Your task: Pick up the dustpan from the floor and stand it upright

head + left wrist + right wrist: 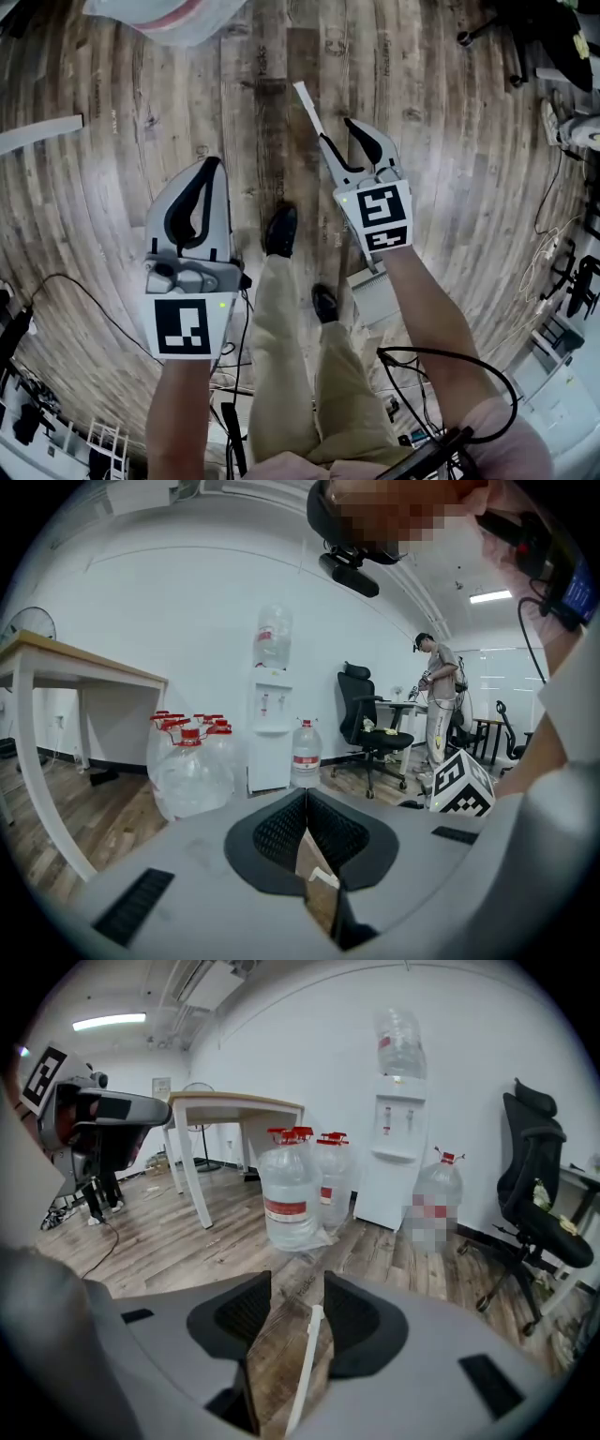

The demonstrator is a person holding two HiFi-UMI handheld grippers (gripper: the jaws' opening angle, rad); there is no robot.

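The dustpan appears to lie on the wooden floor. Its long white handle (309,111) points away from me and its grey pan (375,298) sits by my right foot, partly hidden under my right arm. My right gripper (337,131) hovers over the handle, open. In the right gripper view the handle (309,1354) shows thin and far off through the gap of the right gripper (297,1279), touching neither jaw. My left gripper (214,165) is held to the left, shut with nothing in it. In the left gripper view, the left gripper (306,797) has its pads meeting.
My shoes (279,230) stand between the grippers. Black cables (94,309) trail on the floor behind me. Ahead are large water bottles (289,1199), a water dispenser (394,1147), a white-legged table (234,1110) and an office chair (539,1185). Another person (439,700) stands far off.
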